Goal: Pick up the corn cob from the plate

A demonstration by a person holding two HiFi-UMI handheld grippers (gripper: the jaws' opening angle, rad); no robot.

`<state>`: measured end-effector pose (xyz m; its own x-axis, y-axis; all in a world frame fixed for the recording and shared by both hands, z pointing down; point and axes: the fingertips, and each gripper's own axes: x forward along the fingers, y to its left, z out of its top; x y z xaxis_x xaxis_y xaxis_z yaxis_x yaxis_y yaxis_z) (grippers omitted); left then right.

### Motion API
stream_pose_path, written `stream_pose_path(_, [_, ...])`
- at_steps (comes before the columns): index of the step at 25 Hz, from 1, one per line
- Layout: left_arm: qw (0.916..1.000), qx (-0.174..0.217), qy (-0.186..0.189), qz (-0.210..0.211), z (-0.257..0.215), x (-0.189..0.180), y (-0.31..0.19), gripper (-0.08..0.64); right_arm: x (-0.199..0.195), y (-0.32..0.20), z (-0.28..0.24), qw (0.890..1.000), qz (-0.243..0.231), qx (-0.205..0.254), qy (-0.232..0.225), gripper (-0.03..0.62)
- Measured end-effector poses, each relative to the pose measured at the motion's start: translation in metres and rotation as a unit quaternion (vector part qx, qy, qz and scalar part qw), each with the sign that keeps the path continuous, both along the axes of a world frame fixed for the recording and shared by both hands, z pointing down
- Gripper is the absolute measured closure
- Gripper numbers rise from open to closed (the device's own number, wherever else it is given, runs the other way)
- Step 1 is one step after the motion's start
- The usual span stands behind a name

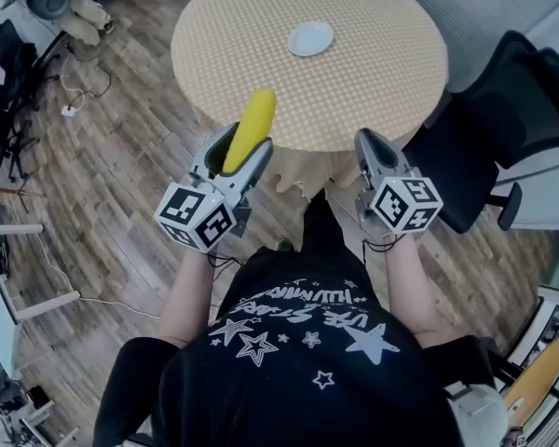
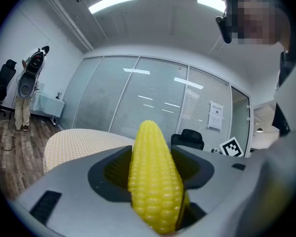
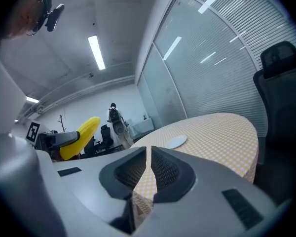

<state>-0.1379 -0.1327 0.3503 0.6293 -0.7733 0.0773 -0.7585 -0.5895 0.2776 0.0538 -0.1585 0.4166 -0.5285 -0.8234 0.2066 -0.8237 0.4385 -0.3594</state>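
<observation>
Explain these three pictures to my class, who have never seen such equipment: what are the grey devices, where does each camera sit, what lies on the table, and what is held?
There is no robot here. A person holds hand-worked tools: the left tongs and the right tongs. The marker cube on each is part of the tool. The head view comes from a camera on the person's head, looking down. The other two views come from cameras riding on each tool, looking along its jaws. On the round table, covered with a checked cloth, lies one white plate with nothing on it. The left tongs are closed on a yellow corn cob, held in the air, away from the plate. The right tongs are closed and hold nothing.
</observation>
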Motion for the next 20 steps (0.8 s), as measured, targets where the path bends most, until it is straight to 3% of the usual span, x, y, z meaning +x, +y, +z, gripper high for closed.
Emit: stream_pose_path(20, [0.9999, -0.001, 0.015, 0.000, -0.002, -0.005, 0.019, 0.310, -0.006, 0.020, -0.018, 0.999, -0.012, 0.019, 0.031, 0.546])
